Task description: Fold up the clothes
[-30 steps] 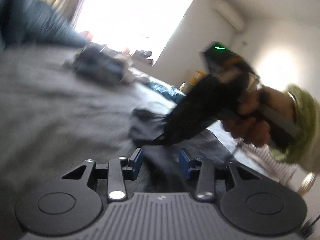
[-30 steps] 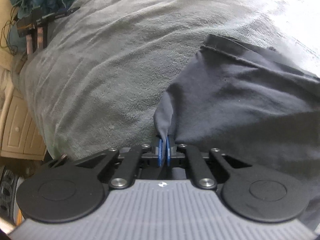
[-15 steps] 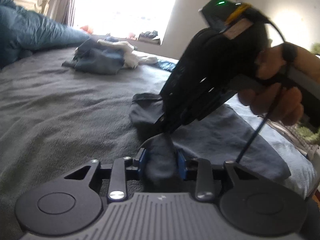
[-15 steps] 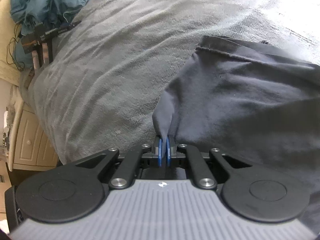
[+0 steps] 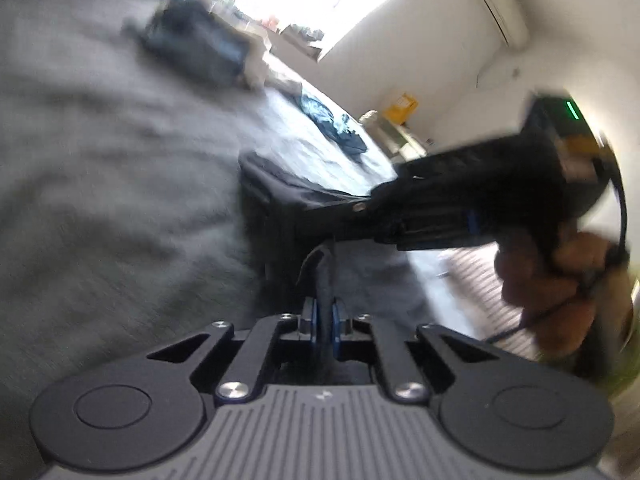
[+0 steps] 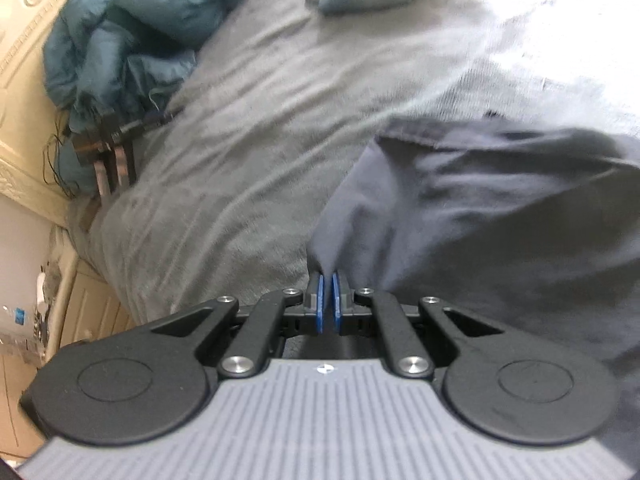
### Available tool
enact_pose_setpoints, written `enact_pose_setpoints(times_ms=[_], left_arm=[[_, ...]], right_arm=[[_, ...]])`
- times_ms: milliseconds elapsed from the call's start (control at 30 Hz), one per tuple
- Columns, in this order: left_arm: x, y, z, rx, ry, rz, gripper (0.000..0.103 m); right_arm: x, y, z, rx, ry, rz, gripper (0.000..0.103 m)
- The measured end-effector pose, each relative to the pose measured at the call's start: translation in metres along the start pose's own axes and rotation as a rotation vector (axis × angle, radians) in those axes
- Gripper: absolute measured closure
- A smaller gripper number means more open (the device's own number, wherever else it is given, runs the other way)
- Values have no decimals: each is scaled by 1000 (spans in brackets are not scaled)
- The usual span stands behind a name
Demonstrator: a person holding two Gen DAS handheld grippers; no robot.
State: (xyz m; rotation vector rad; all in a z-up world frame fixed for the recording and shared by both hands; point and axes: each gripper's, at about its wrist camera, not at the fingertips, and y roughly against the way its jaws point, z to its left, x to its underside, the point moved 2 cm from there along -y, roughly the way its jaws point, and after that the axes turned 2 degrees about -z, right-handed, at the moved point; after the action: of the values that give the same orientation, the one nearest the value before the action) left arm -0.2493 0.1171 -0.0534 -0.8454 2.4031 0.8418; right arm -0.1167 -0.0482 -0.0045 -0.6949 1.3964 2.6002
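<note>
The dark garment (image 6: 480, 208) lies spread on the grey blanket (image 6: 260, 128) covering the bed, one edge lifted. The left gripper (image 5: 324, 320) pinches a bunched fold of it between its blue pads, jaws clenched on the cloth. The right gripper (image 6: 328, 306) likewise clamps a corner of the same garment, and a hand (image 5: 560, 280) grips its handle in the left wrist view.

bed (image 6: 280, 120): grey blanket | on it: dark garment (image 6: 500, 220), teal duvet (image 6: 120, 40)
</note>
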Motion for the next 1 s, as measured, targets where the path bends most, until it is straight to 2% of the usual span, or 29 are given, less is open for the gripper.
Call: enact_pose_setpoints(times_ms=[133, 267, 367, 433, 567, 600, 667, 700, 733, 800, 833, 933, 1000], left_arm=[[6, -9, 27, 47, 143, 56, 95], [11, -12, 50, 102, 277, 91, 94], [11, -10, 53, 106, 295, 100, 89], [10, -11, 54, 110, 294, 116, 80], [9, -13, 56, 118, 292, 149, 74], [9, -14, 57, 120, 292, 157, 74], [9, -15, 58, 123, 291, 174, 84], [9, -15, 59, 125, 291, 182, 92], [8, -16, 59, 127, 290, 190, 94], [8, -17, 61, 131, 289, 206, 95], [7, -17, 65, 160, 325, 222, 95], [6, -20, 85, 252, 482, 276, 95], [5, -21, 93, 275, 528, 298, 95]], right_arm=[[1, -6, -2, -26, -3, -4, 99], [0, -17, 2, -91, 28, -19, 96], [-1, -17, 7, -76, 76, -36, 95], [0, -13, 4, -78, 68, -41, 95], [14, 8, -5, -71, 60, -84, 95], [20, 14, -8, -70, 54, -97, 94], [36, 25, -15, -68, 43, -121, 94], [46, 30, -16, -67, 52, -134, 94], [56, 35, -17, -66, 62, -147, 94], [77, 42, -14, -55, 135, -175, 94], [90, 44, -9, -48, 203, -189, 93], [123, 45, 8, 26, 445, -249, 75], [144, 41, 22, 90, 650, -299, 71]])
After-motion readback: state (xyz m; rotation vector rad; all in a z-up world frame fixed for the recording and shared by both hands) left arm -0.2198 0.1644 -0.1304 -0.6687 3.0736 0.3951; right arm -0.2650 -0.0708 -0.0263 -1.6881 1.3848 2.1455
